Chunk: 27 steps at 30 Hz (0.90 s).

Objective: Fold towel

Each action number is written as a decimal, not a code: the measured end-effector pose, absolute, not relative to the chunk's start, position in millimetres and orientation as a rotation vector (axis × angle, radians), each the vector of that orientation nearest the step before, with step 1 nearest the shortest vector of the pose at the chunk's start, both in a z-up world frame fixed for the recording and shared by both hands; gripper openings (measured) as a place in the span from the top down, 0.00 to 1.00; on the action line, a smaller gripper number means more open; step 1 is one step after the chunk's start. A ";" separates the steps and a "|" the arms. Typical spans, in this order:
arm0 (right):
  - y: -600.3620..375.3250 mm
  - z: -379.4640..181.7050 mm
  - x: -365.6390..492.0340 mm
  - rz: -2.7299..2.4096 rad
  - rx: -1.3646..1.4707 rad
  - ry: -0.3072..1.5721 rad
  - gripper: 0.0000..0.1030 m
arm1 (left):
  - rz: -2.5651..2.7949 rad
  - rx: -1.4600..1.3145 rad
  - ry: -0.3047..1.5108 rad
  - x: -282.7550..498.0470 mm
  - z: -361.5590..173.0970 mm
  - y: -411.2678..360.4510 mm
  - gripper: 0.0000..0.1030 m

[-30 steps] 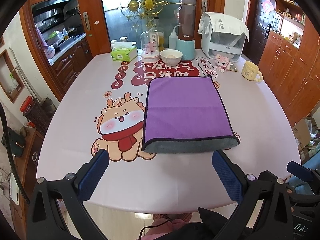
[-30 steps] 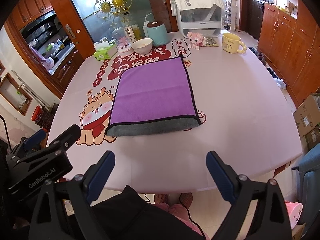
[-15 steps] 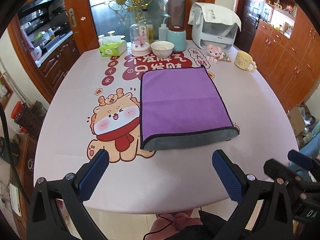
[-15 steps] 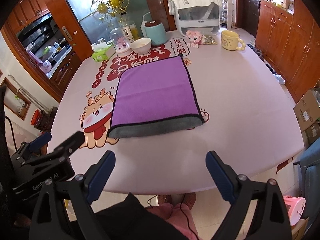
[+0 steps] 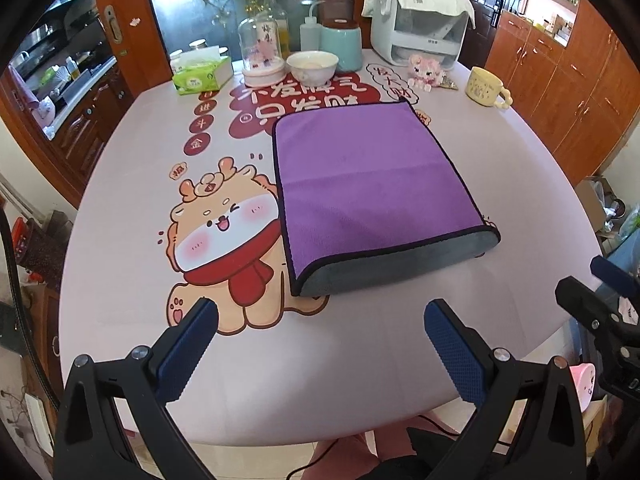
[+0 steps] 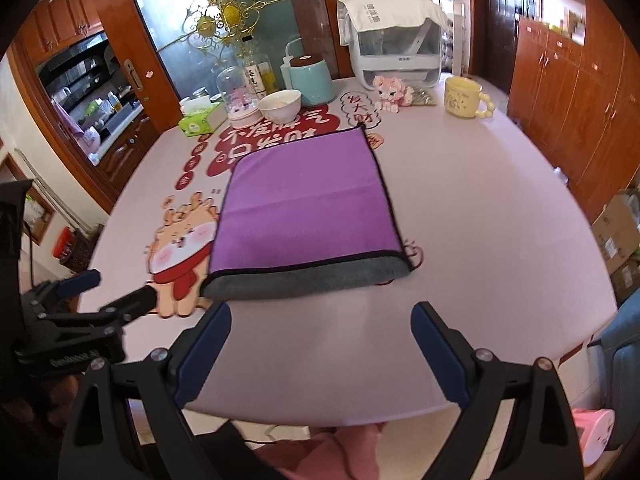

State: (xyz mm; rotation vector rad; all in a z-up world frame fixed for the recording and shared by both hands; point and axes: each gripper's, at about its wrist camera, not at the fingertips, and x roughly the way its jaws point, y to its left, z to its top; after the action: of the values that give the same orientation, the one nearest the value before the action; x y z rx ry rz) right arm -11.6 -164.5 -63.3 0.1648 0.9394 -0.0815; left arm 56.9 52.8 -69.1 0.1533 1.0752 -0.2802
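A purple towel (image 5: pixel 368 180) with a grey underside and black trim lies folded flat on the pink table (image 5: pixel 132 184), its rounded grey fold facing me. It also shows in the right wrist view (image 6: pixel 304 208). My left gripper (image 5: pixel 320 320) is open and empty, above the table's near edge, short of the towel's near left corner. My right gripper (image 6: pixel 320 324) is open and empty, just short of the towel's grey fold. The left gripper also shows at the left of the right wrist view (image 6: pixel 80 312).
At the table's far side stand a tissue box (image 5: pixel 200 76), a glass dome (image 5: pixel 262 52), a white bowl (image 5: pixel 312 66), a teal canister (image 5: pixel 342 44), a white appliance (image 5: pixel 416 36), a pink plush toy (image 5: pixel 424 74) and a yellow mug (image 5: pixel 486 88). Wooden cabinets (image 5: pixel 580 80) line the right.
Both grippers have moved forward and closer to the table, so the towel looks nearer. Both stay open. The towel has not moved.
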 end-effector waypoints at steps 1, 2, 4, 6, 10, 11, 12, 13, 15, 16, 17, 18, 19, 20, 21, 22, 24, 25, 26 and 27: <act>-164.4 -66.3 -10.5 -0.085 0.145 0.932 0.11 | -0.283 0.152 1.079 59.5 -72.4 53.2 0.01; -164.6 -69.3 -9.6 -0.084 0.126 0.926 0.11 | -0.284 0.151 1.082 61.0 -75.1 54.0 0.01; -166.1 -75.8 -6.9 -0.072 0.094 0.917 0.11 | -0.287 0.151 1.086 64.7 -80.8 53.3 0.01; -168.9 -83.2 -3.4 -0.055 0.069 0.910 0.11 | -0.290 0.157 1.087 68.8 -86.6 52.4 0.01; -177.2 -97.0 4.5 -0.027 0.043 0.898 0.12 | -0.300 0.146 1.095 77.2 -98.1 49.9 0.01; -179.9 -100.4 6.7 -0.016 0.043 0.897 0.12 | -0.298 0.138 1.100 80.2 -102.0 49.4 0.01; -182.9 -103.9 9.2 -0.003 0.039 0.895 0.14 | -0.298 0.129 1.106 83.1 -105.6 49.0 0.01; -185.1 -106.6 11.5 0.006 0.030 0.892 0.15 | -0.300 0.122 1.110 85.8 -108.4 48.4 0.01; -189.6 -112.8 16.3 0.022 0.009 0.886 0.16 | -0.307 0.112 1.106 90.6 -114.7 47.4 0.01; -192.8 -116.3 19.0 0.034 0.001 0.884 0.16 | -0.309 0.113 1.104 92.4 -117.2 46.3 0.01; -194.6 -118.7 20.7 0.040 -0.005 0.884 0.16 | -0.312 0.114 1.102 94.8 -120.1 45.0 0.01; -198.5 -123.0 24.4 0.052 -0.012 0.887 0.16 | -0.317 0.114 1.100 97.4 -123.5 43.9 0.01; -201.3 -126.1 26.3 0.062 -0.017 0.891 0.16 | -0.323 0.111 1.100 100.0 -126.8 43.2 0.01; -202.5 -129.2 27.6 0.070 -0.020 0.894 0.16 | -0.332 0.105 1.103 102.7 -129.5 42.6 0.01; -206.4 -133.7 31.9 0.084 -0.026 0.902 0.16 | -0.343 0.096 1.108 106.0 -133.4 42.2 0.01; -208.9 -136.9 35.4 0.097 -0.031 0.906 0.18 | -0.347 0.090 1.114 108.5 -136.4 41.6 0.01; -213.5 -143.3 41.1 0.124 -0.033 0.917 0.20 | -0.349 0.087 1.131 115.1 -143.5 39.6 0.03; -216.2 -146.8 44.8 0.138 -0.032 0.925 0.21 | -0.349 0.086 1.139 117.7 -146.5 38.6 0.04; -216.6 -149.3 47.2 0.148 -0.031 0.931 0.21 | -0.351 0.085 1.144 120.4 -149.7 37.8 0.05; -219.6 -153.3 51.4 0.163 -0.033 0.941 0.23 | -0.357 0.083 1.151 124.1 -153.4 36.9 0.05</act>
State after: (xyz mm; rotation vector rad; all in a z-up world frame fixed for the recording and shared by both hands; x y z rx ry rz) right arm 51.4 -219.6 -153.3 -0.0328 0.9412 0.1627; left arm 124.1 36.9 -153.4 0.0826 1.1512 -0.3571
